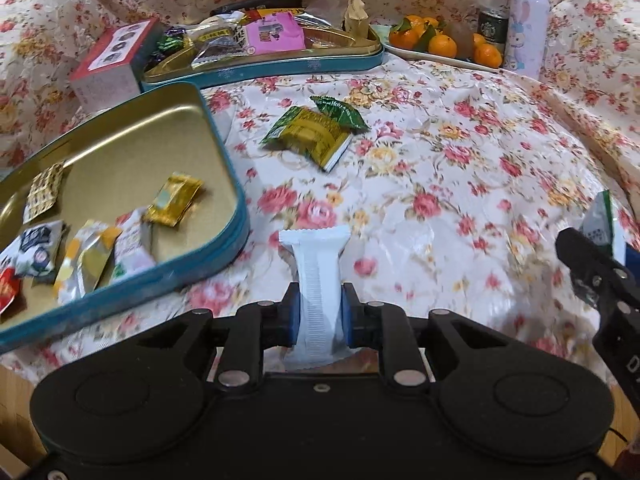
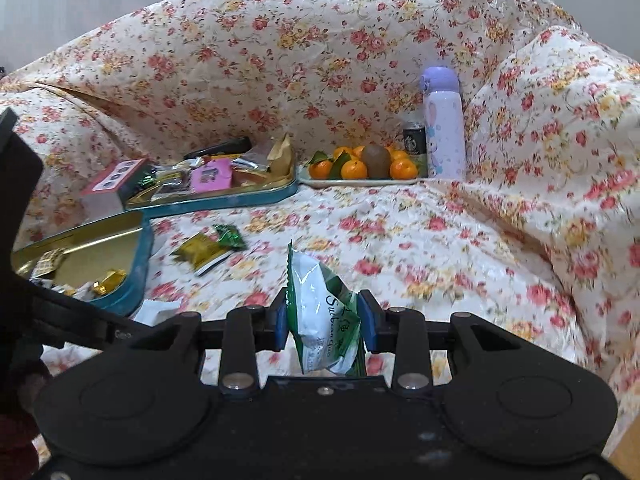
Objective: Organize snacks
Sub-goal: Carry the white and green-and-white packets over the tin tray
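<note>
My left gripper (image 1: 319, 316) is shut on a white snack packet (image 1: 316, 268), held just right of the near blue tin (image 1: 224, 160) with a gold inside, which holds several wrapped snacks. My right gripper (image 2: 325, 326) is shut on a green and white snack bag (image 2: 326, 316) above the floral cloth; it shows at the right edge of the left wrist view (image 1: 600, 272). A yellow-green packet (image 1: 310, 134) and a small green packet (image 1: 340, 112) lie on the cloth ahead. The near tin (image 2: 138, 264) shows at the left of the right wrist view.
A second blue tin (image 1: 280, 68) full of snacks sits at the back, with a pink and white box (image 1: 108, 64) to its left. A plate of oranges (image 1: 444, 42), a dark can (image 1: 493, 26) and a lilac bottle (image 1: 526, 20) stand at the back right.
</note>
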Demonstrator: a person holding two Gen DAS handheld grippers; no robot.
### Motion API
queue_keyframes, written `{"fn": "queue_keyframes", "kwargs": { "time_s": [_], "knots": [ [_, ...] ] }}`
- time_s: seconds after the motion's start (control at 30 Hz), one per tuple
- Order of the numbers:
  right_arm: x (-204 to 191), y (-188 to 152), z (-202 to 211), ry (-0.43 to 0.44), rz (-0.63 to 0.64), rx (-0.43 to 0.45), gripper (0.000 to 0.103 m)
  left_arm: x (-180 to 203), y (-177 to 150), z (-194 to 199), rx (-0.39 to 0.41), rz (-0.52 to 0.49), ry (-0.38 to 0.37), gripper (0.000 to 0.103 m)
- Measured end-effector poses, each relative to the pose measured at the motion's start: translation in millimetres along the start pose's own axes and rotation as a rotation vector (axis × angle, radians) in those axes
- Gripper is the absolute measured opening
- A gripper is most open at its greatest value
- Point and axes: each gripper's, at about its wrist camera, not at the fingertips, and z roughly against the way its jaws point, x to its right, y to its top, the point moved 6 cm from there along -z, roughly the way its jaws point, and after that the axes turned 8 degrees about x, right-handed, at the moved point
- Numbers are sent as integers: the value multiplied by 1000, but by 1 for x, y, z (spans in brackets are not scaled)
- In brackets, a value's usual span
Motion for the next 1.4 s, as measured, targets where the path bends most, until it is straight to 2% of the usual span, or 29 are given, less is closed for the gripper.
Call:
{"fn": "queue_keyframes", "kwargs": {
  "time_s": [0.23, 0.47, 0.77, 1.0, 1.13, 1.4],
  "knots": [
    [-10, -13, 21, 52, -19, -45, 36, -6, -17, 34, 31, -38, -22, 27],
    [-24, -31, 38, 143, -18, -135, 36, -10, -34, 62, 29, -42, -53, 27],
    [-44, -57, 49, 275, -33, -308, 36, -31, -60, 76, -39, -34, 6, 27],
    [-74, -62, 53, 430, -73, -421, 37, -68, -69, 86, -76, 36, 61, 27],
    [-99, -56, 53, 505, -50, -427, 37, -98, -60, 94, -59, 87, 104, 27],
    [-148, -22, 38, 611, -30, -366, 37, -166, -18, 101, 42, 133, 221, 27]
  ]
}}
